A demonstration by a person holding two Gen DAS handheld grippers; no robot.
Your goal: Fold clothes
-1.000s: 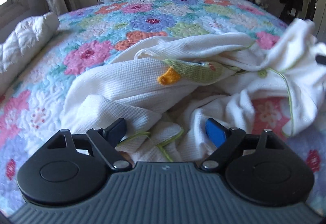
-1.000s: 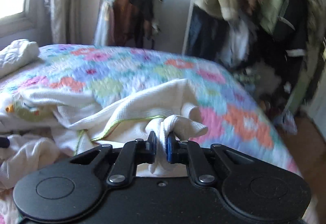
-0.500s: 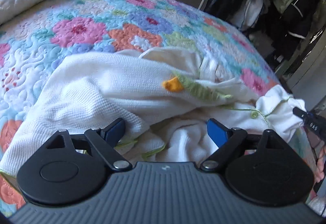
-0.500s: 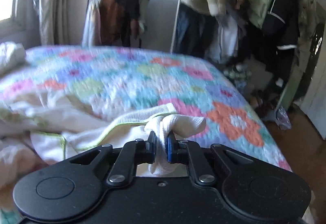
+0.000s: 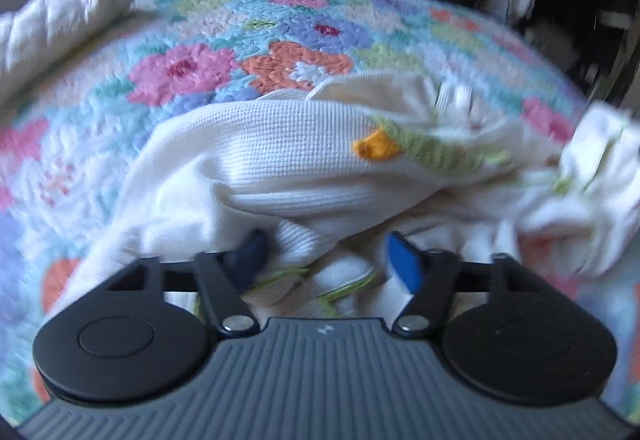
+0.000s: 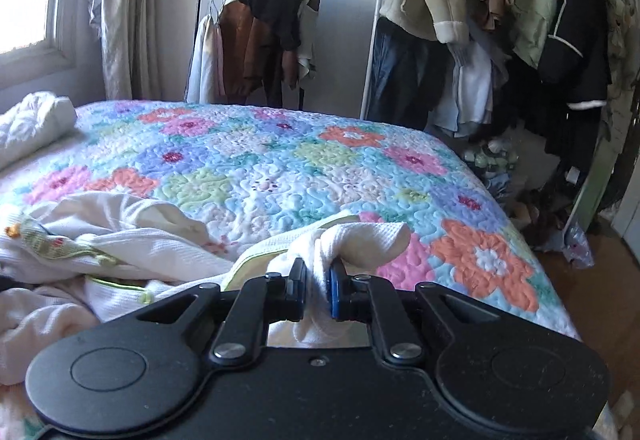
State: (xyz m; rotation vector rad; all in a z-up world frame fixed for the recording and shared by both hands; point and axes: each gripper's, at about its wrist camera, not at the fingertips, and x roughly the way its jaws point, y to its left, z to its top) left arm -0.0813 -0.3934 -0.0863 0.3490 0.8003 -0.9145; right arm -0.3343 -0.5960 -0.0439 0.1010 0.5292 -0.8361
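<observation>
L fingers (image 5: 250, 254) closing round cardigan (image 5: 280, 143); R gripper (image 6: 318, 286) pinches hem.

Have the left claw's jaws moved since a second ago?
Yes. The left claw has just been closing: its blue pads stand nearer together against its grey body, with white garment folds between them.

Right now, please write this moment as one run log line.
left gripper: closing around a fold of white garment, not yet pinched | right gripper: shut on garment edge | surface: floral quilt
</observation>
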